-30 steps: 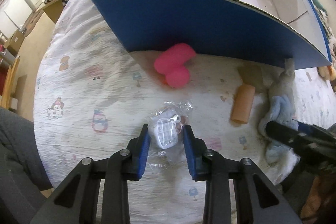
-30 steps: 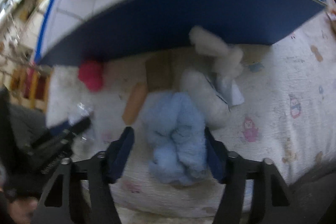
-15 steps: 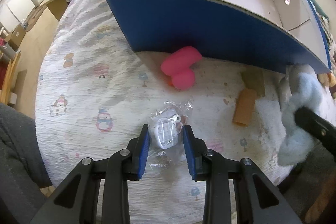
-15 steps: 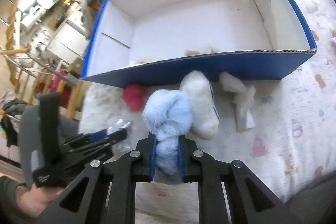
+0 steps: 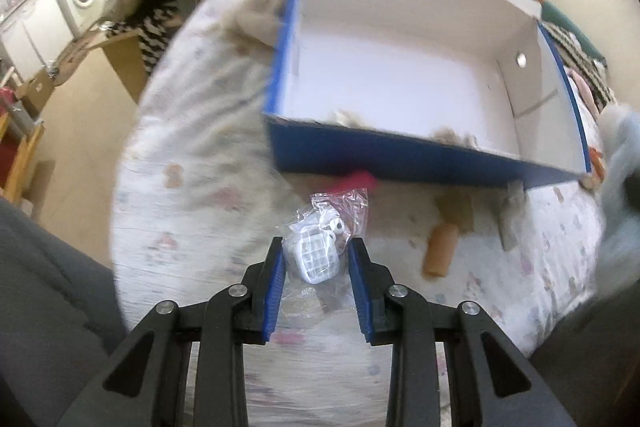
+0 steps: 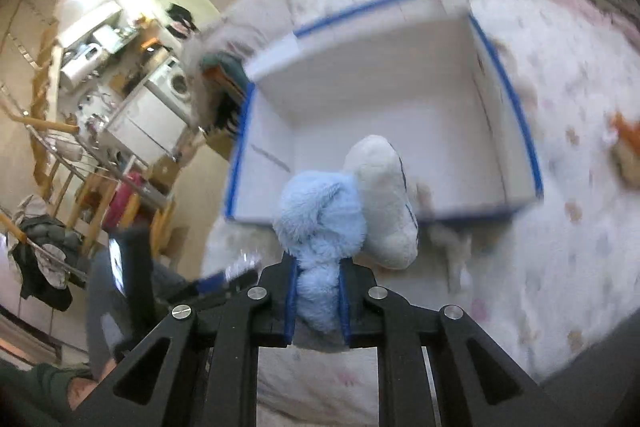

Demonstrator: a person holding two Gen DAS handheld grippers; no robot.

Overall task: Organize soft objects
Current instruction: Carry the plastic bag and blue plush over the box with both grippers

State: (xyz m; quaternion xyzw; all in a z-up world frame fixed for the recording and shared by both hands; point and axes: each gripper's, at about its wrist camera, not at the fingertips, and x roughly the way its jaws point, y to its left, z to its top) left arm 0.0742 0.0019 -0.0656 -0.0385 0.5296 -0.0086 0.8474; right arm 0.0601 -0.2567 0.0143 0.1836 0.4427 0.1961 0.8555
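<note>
Both grippers are carrying something now, and both are riding a lot higher than a second ago. The left gripper is sitting lower centre of its view, jaws closed partway onto a clear plastic bag with a small white ribbed case inside; that grip is looking the same as before, but the bag is now lifted off the bed cover, where earlier it was lying flat on the sheet. The blue box is filling the upper middle of the frame, and I'm now seeing down onto its white floor instead of just its blue front wall. The pink plush is mostly hiding behind the bag, right against the box's front wall, and the orange tube is lying on the cover to the right of centre.

Over on the right wrist view, the right gripper is squeezing down narrow on the blue plush, with the fluffy top bulging out above the pads. A second ago those jaws were spread wide around it while it lay on the bed; now it's hanging in the air in front of the box, roughly over the near wall. Its grey-white part is flopping to the right. Everything's pretty motion-blurred.
</note>
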